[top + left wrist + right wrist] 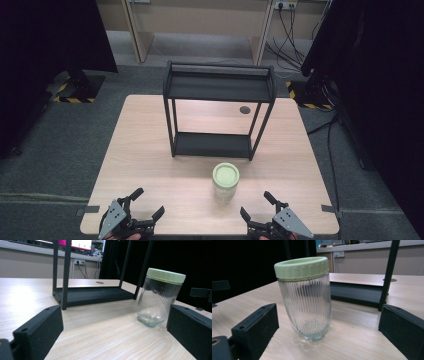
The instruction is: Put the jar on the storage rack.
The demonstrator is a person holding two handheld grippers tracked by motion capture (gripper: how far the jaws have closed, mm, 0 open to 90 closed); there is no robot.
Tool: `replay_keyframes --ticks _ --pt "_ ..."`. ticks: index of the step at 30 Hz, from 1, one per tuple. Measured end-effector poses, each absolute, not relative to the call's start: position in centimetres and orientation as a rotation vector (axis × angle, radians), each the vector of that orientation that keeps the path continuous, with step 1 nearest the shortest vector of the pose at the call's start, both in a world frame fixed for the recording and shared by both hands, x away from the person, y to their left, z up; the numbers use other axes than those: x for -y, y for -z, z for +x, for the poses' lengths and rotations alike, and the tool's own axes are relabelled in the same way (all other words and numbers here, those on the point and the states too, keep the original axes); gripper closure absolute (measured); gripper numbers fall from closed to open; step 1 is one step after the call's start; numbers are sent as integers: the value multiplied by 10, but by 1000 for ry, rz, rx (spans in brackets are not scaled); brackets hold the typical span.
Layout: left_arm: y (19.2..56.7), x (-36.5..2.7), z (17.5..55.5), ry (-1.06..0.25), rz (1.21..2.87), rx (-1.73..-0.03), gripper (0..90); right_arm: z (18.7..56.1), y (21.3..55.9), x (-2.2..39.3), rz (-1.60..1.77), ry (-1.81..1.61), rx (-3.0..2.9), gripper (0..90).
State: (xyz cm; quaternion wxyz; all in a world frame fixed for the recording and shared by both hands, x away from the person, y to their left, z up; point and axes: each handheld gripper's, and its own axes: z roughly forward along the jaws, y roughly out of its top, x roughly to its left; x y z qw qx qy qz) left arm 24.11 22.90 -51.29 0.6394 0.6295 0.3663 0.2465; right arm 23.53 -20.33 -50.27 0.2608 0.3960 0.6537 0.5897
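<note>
Jar (225, 183) of ribbed clear glass with a pale green lid (225, 175) stands upright on the wooden surface (150, 150), near the front edge and a little to the right of the middle. It looks empty (you can see right through the glass). The lid sits flat on top of it.

Behind the jar stands a black metal rack (219, 111) with two shelves, one low and one high. The jar is just in front of the low shelf, near the rack's front right leg, but not touching it. A small dark round spot (244, 109) shows on the surface behind the rack.

Both tools are down at the front edge. The left gripper (142, 204) is well apart from the jar, off to the left. Its fingers (41, 330) are spread wide and hold nothing. In the left gripper view the jar (159, 297) stands ahead and to the right, close to the right finger, with the rack (95, 293) farther back.

The right gripper (257, 206) is nearer, just to the right of the jar and in front of it. Its fingers (258, 327) are spread wide too, with nothing between them yet. In the right gripper view the jar (305, 296) is big and close, standing ahead of the gap between the two fingers, a bit to the left side. It touches neither finger. The low shelf of the rack (355, 293) runs behind it.
</note>
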Motion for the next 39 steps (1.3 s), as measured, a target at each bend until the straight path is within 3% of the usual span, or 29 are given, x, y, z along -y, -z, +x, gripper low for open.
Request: replay_keyframes --ticks 39 --pt "513 -228 242 -561 1438 -836 1 238 505 193 1043 -1589 -1792 30"
